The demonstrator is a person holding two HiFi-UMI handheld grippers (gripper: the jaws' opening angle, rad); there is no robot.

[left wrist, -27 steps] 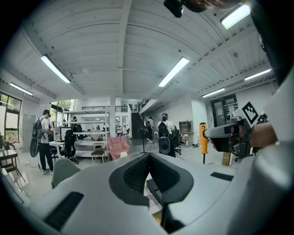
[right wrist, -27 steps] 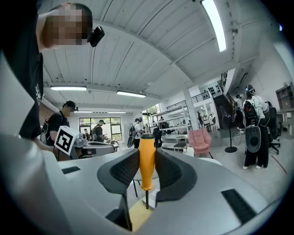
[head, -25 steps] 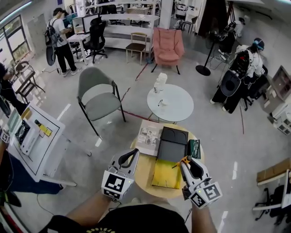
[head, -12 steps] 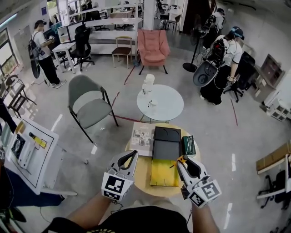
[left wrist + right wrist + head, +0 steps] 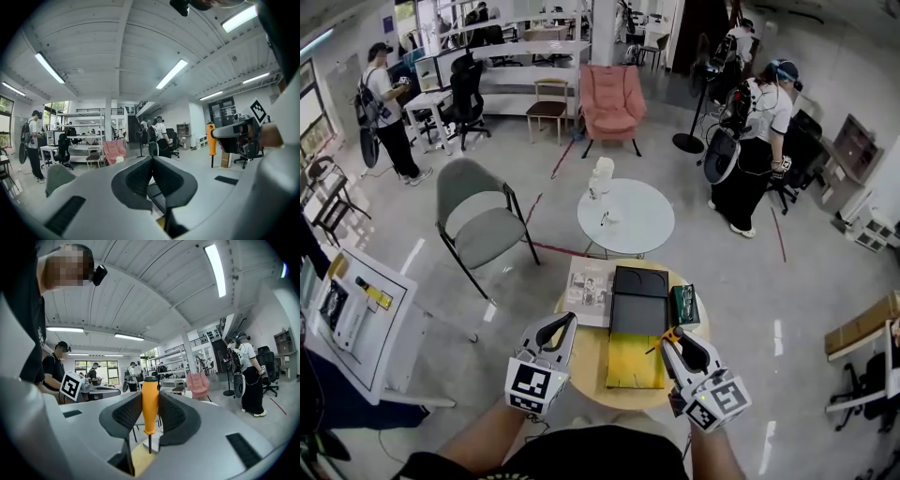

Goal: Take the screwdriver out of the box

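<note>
Right tongs hold the screwdriver, out of the box.
Right tongs (image 5: 673, 337) clamped on the orange handle of the screwdriver (image 5: 150, 405), upright, shaft down, just beside the right edge of the open box (image 5: 637, 298) on the round counter (image 5: 590, 354). Left tongs (image 5: 151, 161) closed together, empty, near the box's left side.

Looks like a big open-plan office doubling as a robotics lab. Polished grey floor (image 5: 750, 281), white desks (image 5: 530, 49) with monitors and a black office chair (image 5: 469, 84) along the back. Pink armchair (image 5: 609, 94), grey chair (image 5: 483, 211) and a round white table (image 5: 625, 216) plonked out in the middle. Long strip lights (image 5: 171, 74) on a ribbed white ceiling. Plus several people (image 5: 386, 103) standing around strapped into bulky gear.
</note>
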